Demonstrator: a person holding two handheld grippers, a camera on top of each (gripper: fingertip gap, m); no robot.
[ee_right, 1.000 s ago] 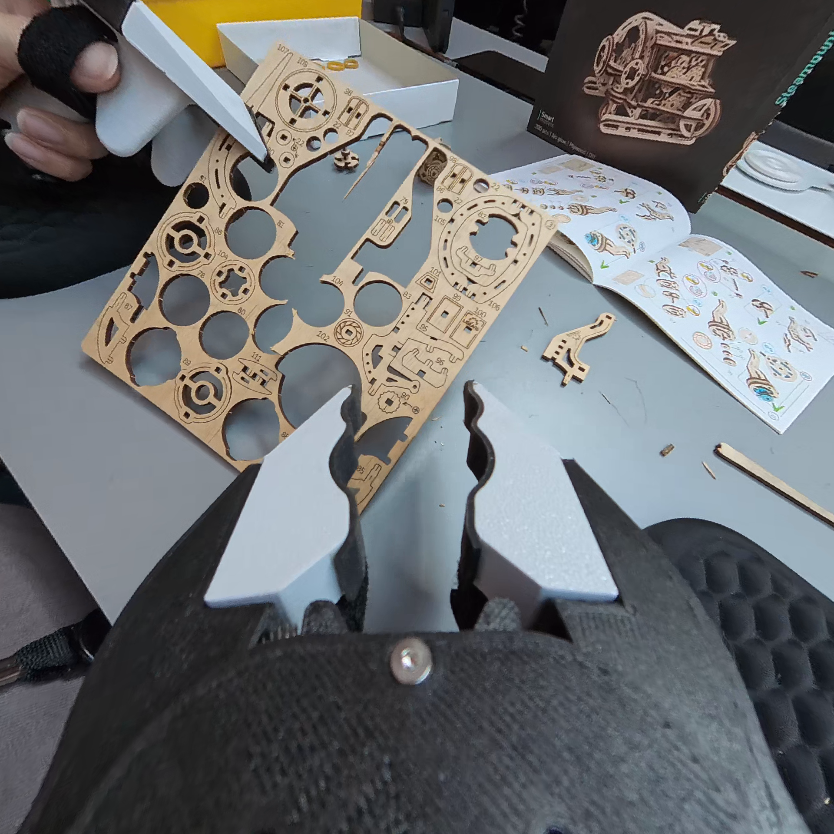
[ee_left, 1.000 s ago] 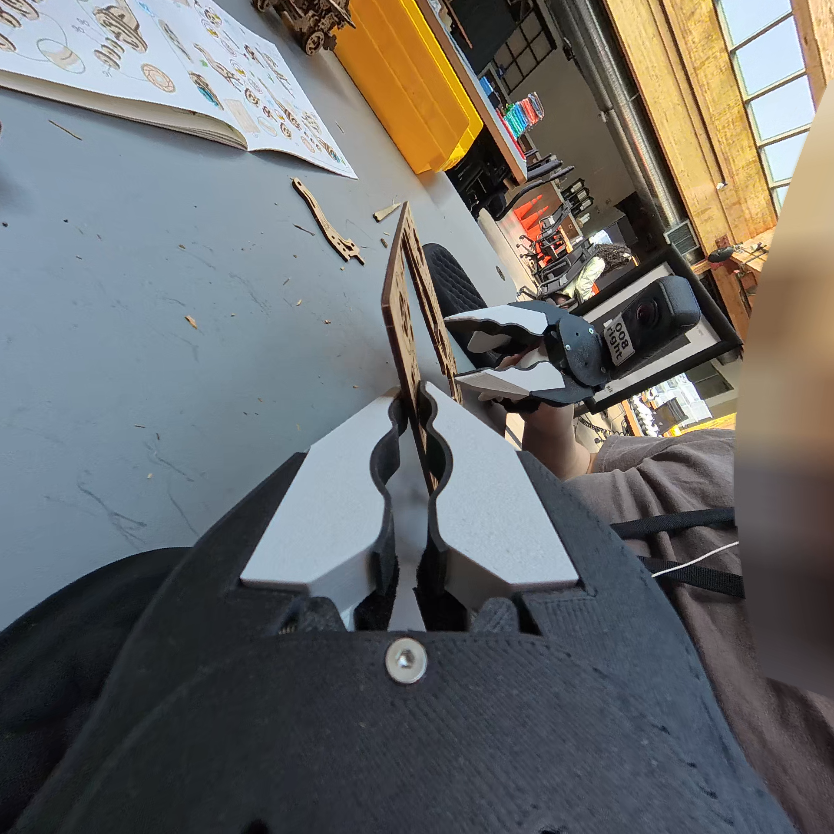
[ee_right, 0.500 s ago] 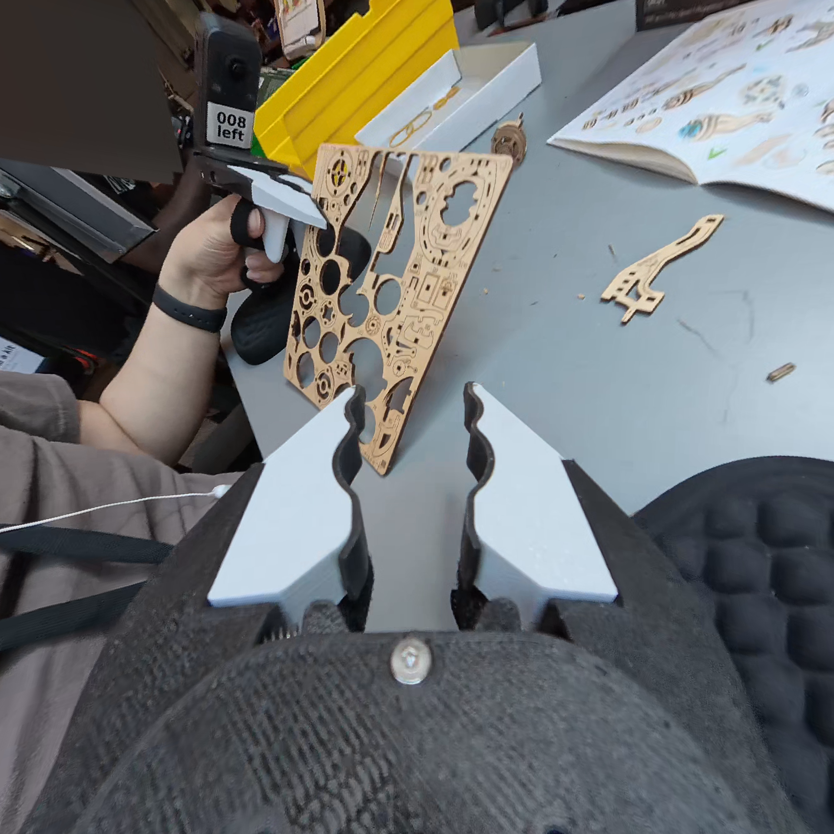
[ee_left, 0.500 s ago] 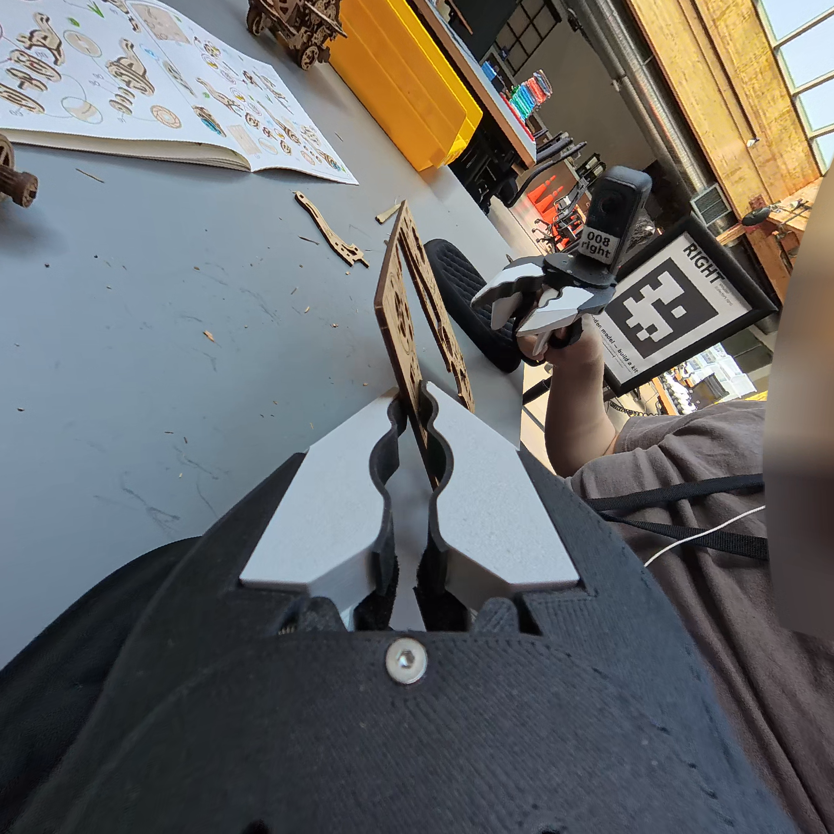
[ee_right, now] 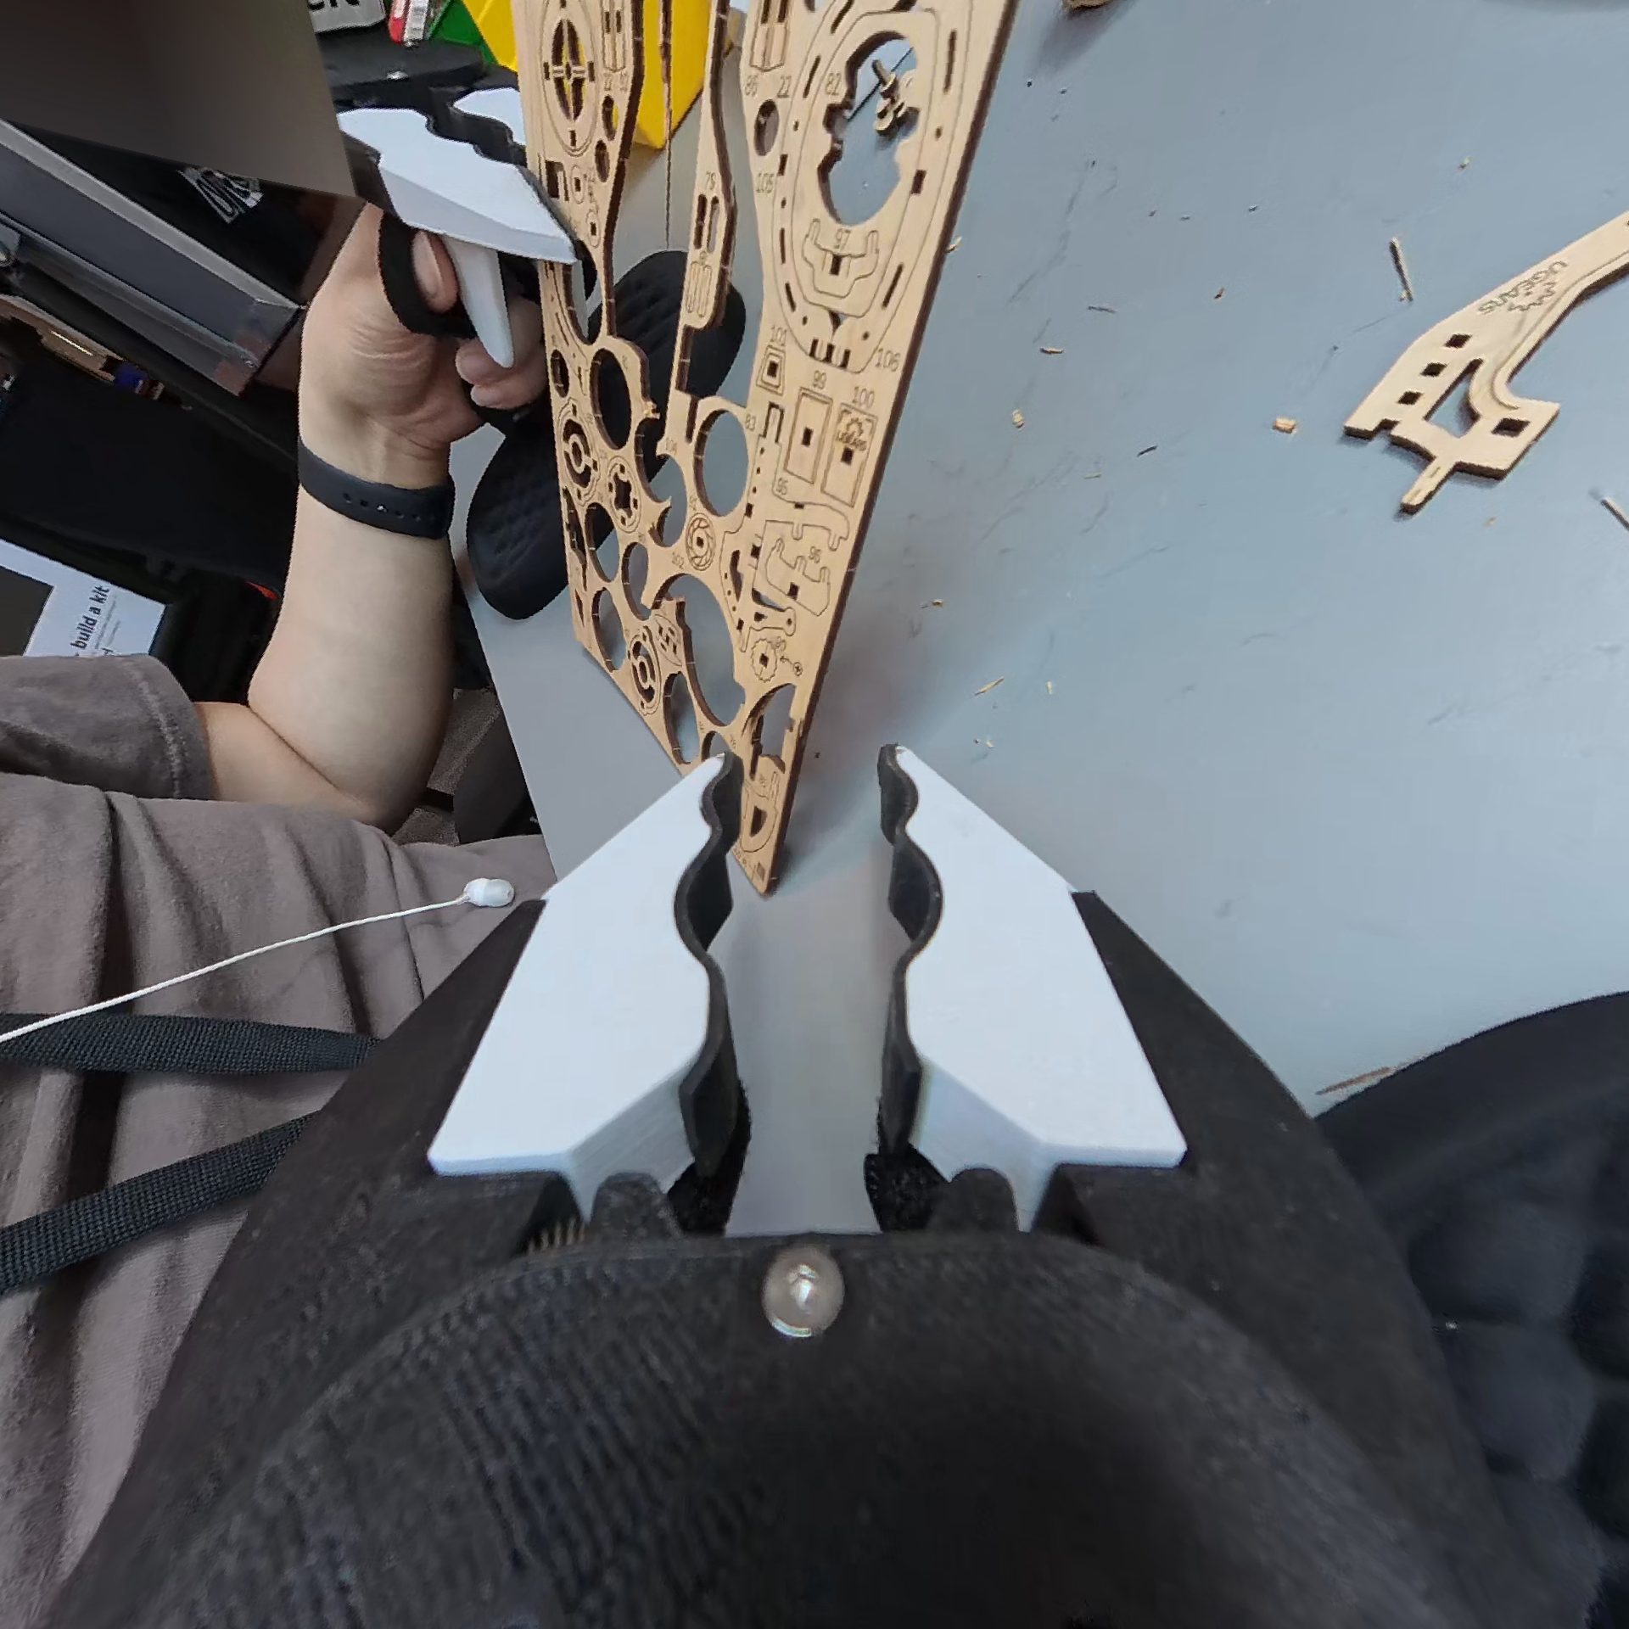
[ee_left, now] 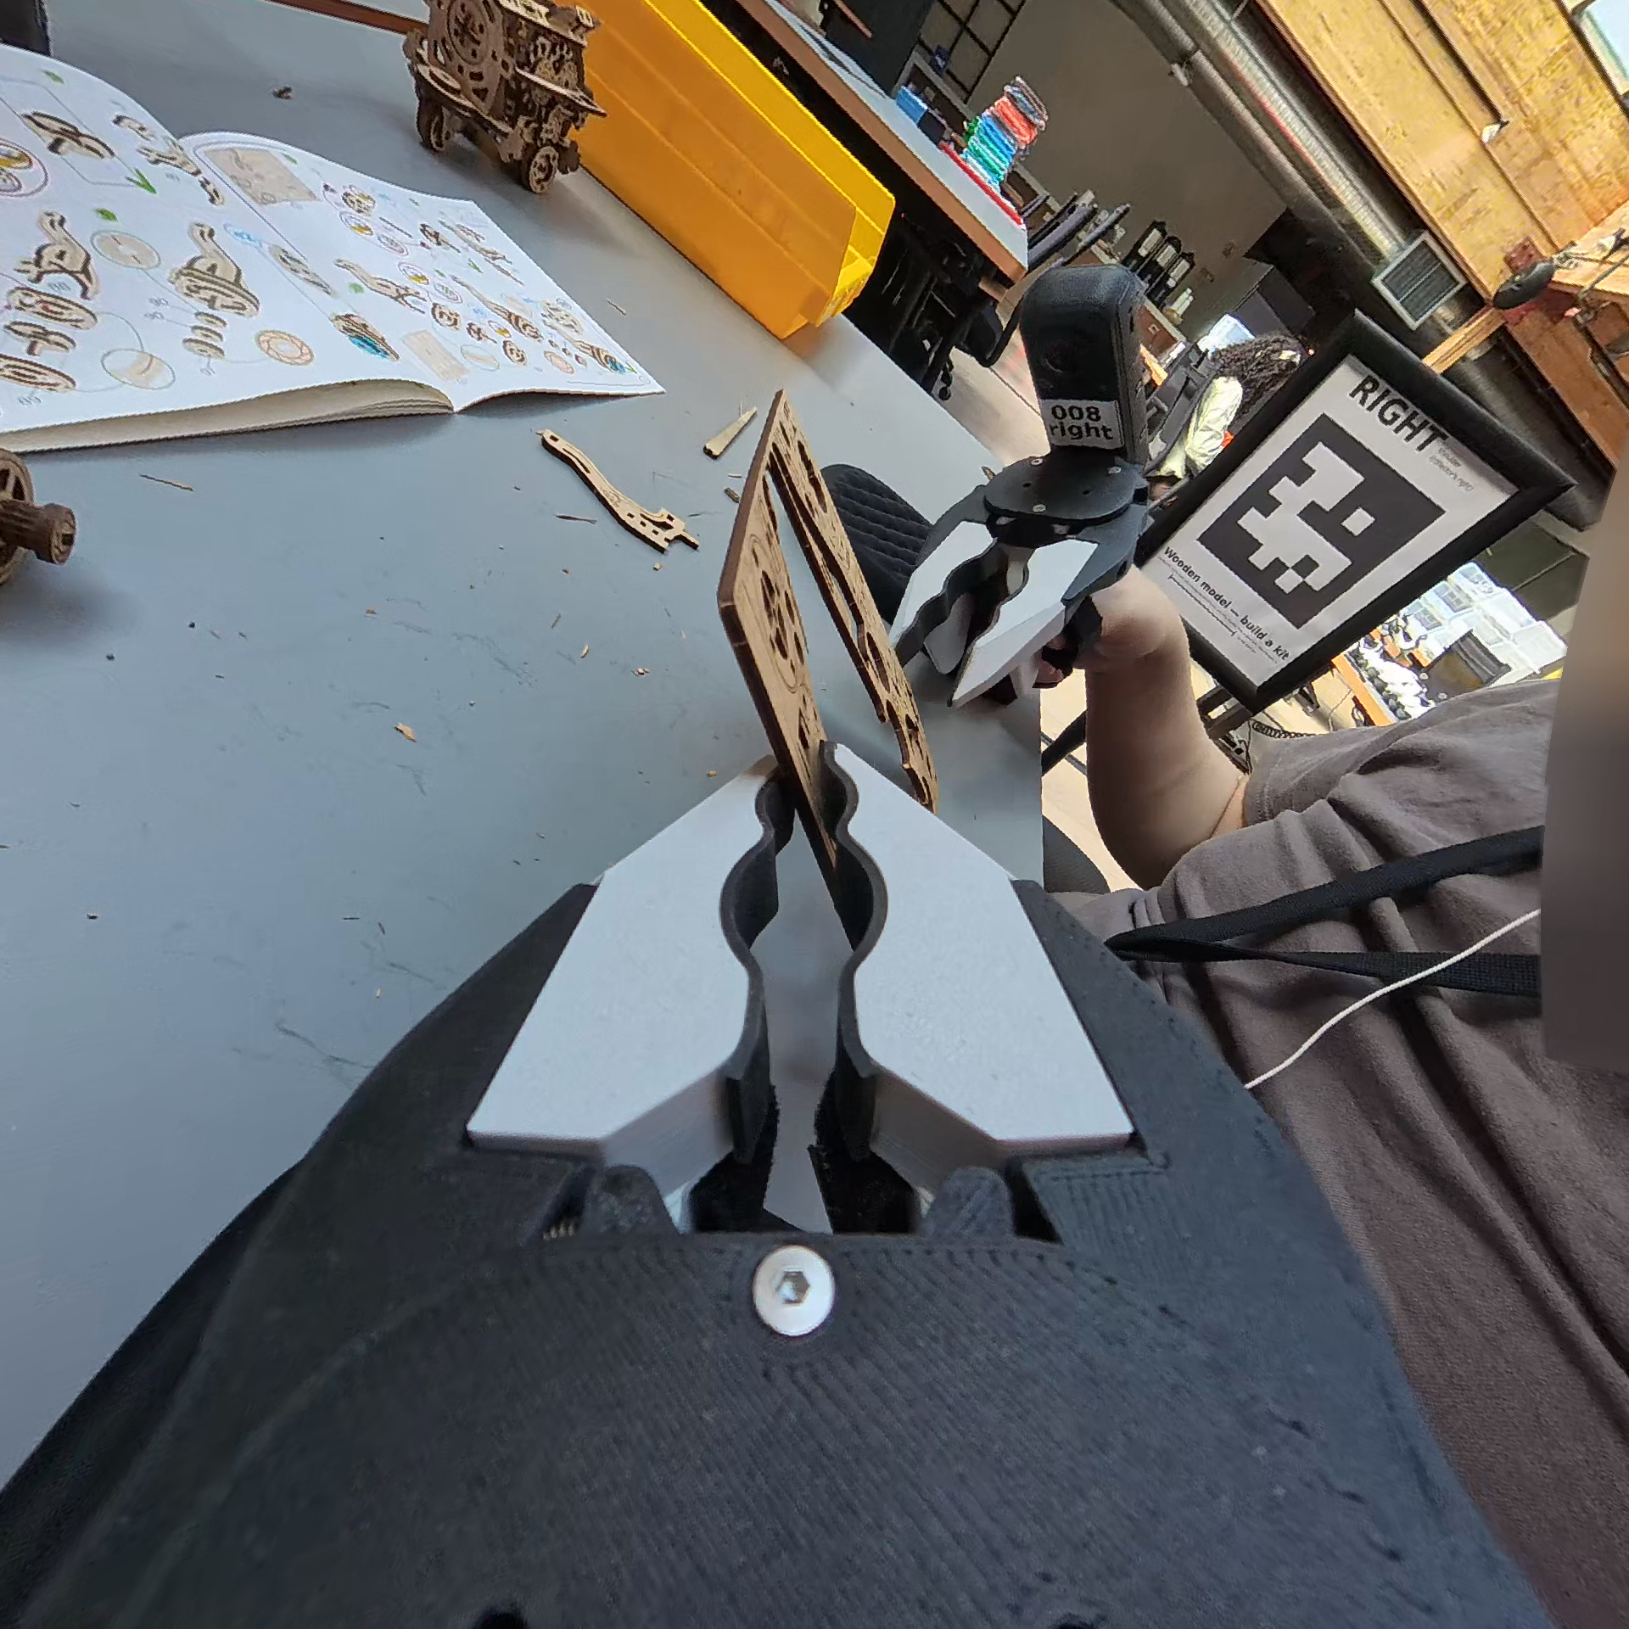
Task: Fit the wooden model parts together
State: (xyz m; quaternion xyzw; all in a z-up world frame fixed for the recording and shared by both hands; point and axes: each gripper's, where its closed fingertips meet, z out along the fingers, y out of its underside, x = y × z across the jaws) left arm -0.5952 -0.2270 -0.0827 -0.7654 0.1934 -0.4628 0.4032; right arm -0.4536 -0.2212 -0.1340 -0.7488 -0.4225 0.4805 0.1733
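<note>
A laser-cut wooden parts sheet stands on edge over the grey table. My left gripper is shut on one corner of it. In the right wrist view the sheet hangs upright, and its lower corner sits just inside the tips of my right gripper, close to the left finger. The right gripper is open and empty. The right gripper also shows in the left wrist view, beyond the sheet. The left gripper shows in the right wrist view, pinching the sheet's upper left edge.
A loose curved wooden part lies on the table, right of the sheet. An open instruction booklet, a built wooden model, a yellow bin and a small wheel piece sit farther back. A black pad lies by the table edge.
The right gripper has swung in toward the sheet, whose lower corner now sits between its fingertips. The left gripper has kept its hold and turned the sheet more upright.
</note>
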